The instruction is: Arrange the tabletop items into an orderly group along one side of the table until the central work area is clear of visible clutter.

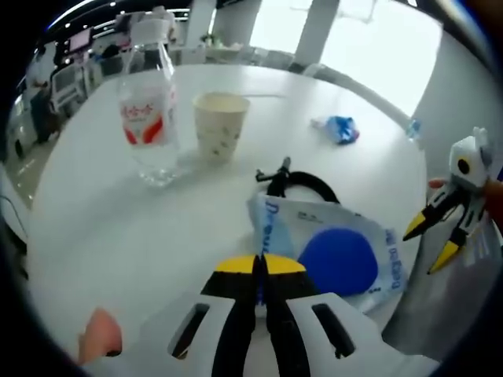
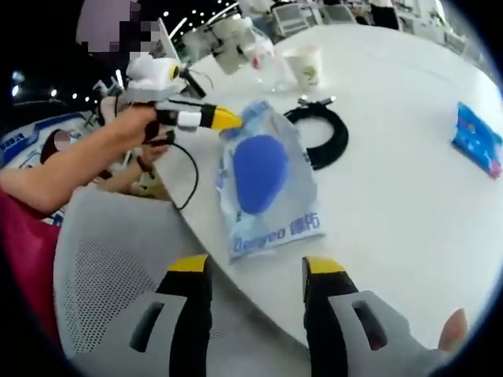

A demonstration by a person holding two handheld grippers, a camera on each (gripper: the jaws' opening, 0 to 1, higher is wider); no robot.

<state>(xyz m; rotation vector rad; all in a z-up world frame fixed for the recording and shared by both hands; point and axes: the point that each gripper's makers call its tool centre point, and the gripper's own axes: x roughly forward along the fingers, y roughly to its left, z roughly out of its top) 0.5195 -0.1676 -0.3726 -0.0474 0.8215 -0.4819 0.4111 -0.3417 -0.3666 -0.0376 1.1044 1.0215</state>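
- Left claw (image 1: 260, 271) has its yellow tips pressed together, with nothing between them; it hangs over the near edge of the bench, just before the bag. Right claw (image 2: 255, 271) is spread and empty, off the bench edge and apart from the bag; in the left gripper view it shows at the right side (image 1: 438, 236).
- Bench (image 1: 102, 212): white and round, with most of its top bare. The items lie scattered, so my judgement is that the grouping is hardly begun.
- Bag (image 1: 330, 247): a clear plastic pouch with a blue round thing inside. It lies flat at the bench edge closest to both claws (image 2: 267, 184).
- Cable (image 2: 322, 133): a black coil, touching the far side of the bag or partly under it; I cannot tell which.
- Bottle (image 1: 148, 110): clear, upright, with a red and white label. It stands just beside the cup.
- Cup (image 1: 220, 126): paper, upright. With the bottle it makes the only pair that looks arranged.
- Packet (image 1: 338, 129): small and blue, alone and well apart from the others (image 2: 478, 137).
- Left to do, as I judge: bring the bag, cable and packet to one side with the bottle and cup.
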